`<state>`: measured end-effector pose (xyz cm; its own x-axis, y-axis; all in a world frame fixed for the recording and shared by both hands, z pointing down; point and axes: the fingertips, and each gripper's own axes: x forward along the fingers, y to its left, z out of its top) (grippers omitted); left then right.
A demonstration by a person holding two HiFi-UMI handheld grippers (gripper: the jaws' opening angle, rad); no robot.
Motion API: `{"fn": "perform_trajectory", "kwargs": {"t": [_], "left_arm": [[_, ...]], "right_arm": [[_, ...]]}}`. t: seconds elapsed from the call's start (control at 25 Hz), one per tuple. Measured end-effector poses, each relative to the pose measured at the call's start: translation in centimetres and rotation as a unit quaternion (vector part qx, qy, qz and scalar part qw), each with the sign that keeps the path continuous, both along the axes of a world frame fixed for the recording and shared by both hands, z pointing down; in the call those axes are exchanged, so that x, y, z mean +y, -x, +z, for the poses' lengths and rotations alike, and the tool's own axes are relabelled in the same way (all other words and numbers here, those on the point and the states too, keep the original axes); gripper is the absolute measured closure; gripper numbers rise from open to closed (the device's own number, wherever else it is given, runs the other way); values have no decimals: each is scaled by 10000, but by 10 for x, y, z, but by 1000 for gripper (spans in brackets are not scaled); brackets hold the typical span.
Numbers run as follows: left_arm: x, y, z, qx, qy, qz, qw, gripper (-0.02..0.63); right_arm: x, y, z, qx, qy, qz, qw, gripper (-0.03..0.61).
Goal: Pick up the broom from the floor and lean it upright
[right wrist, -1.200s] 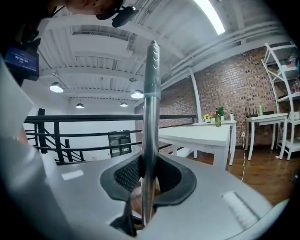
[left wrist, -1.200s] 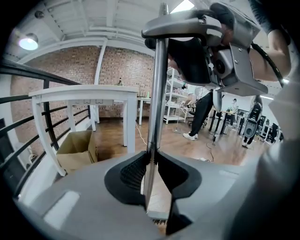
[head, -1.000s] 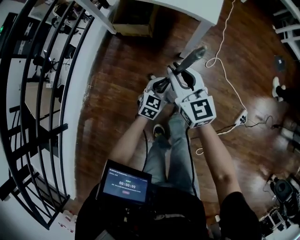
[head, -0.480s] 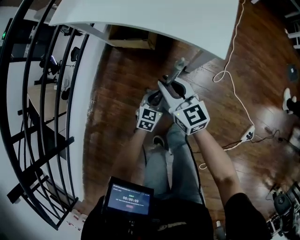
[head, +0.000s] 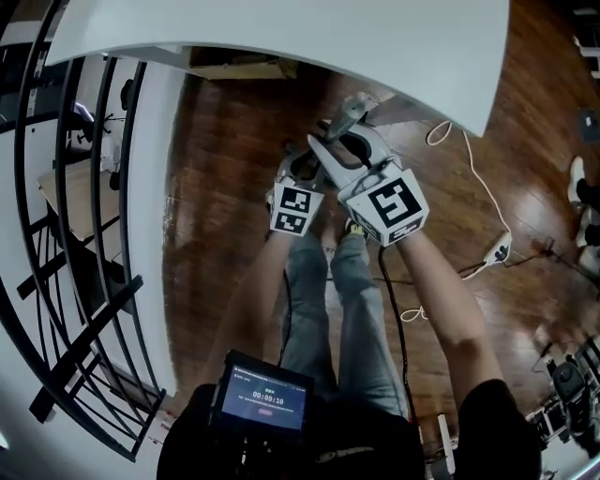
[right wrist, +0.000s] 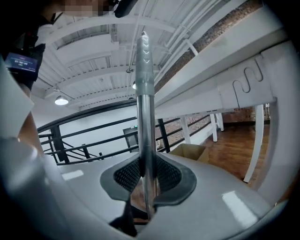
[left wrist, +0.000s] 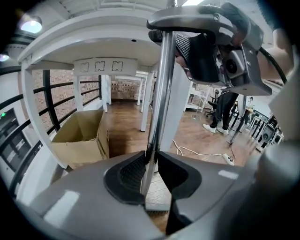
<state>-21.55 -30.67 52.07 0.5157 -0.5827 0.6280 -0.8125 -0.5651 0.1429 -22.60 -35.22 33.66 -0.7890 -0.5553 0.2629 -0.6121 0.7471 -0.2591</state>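
The broom's shiny metal handle (left wrist: 161,89) stands nearly upright, with both grippers shut on it. In the left gripper view it rises between the dark pads of my left gripper (left wrist: 151,161), and my right gripper (left wrist: 211,42) clamps it higher up. In the right gripper view the handle (right wrist: 145,117) passes through my right gripper (right wrist: 146,171) and ends in a grey grip cap. From the head view, the left gripper (head: 314,167) and right gripper (head: 339,148) sit side by side, and the handle's top (head: 349,111) lies by the white table's edge. The broom's head is hidden.
A white table (head: 281,28) overhangs just ahead, its legs (left wrist: 146,101) on the wood floor. A cardboard box (left wrist: 79,136) sits under it at left. Black railing (head: 84,187) runs along the left. A white cable (head: 473,178) and power strip (head: 500,247) lie at right.
Both grippers, still holding the handle, have moved forward and down toward the table. The tabletop now fills the top of the head view and the handle's top reaches its edge.
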Motion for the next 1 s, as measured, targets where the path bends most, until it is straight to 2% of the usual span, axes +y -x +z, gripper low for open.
{"fn": "perform_trajectory", "kwargs": {"t": [0.28, 0.44, 0.64, 0.8, 0.84, 1.0], "left_arm": [[-13, -12, 38, 1, 162, 177, 9997, 520], [-12, -14, 44, -14, 201, 295, 9994, 520], [-15, -10, 49, 5, 223, 213, 9995, 517], [-16, -7, 45, 161, 299, 169, 9993, 517], [-16, -7, 44, 173, 291, 193, 9992, 508], [-19, -2, 39, 318, 269, 177, 9990, 387]], "right_arm": [[-15, -10, 38, 36, 40, 129, 9999, 500], [-22, -19, 48, -15, 226, 368, 9991, 502], [-21, -19, 53, 34, 239, 298, 9993, 500], [-25, -21, 55, 79, 243, 396, 9989, 492], [-26, -23, 55, 45, 262, 433, 9987, 482], [-30, -26, 52, -39, 270, 480, 9985, 442]]}}
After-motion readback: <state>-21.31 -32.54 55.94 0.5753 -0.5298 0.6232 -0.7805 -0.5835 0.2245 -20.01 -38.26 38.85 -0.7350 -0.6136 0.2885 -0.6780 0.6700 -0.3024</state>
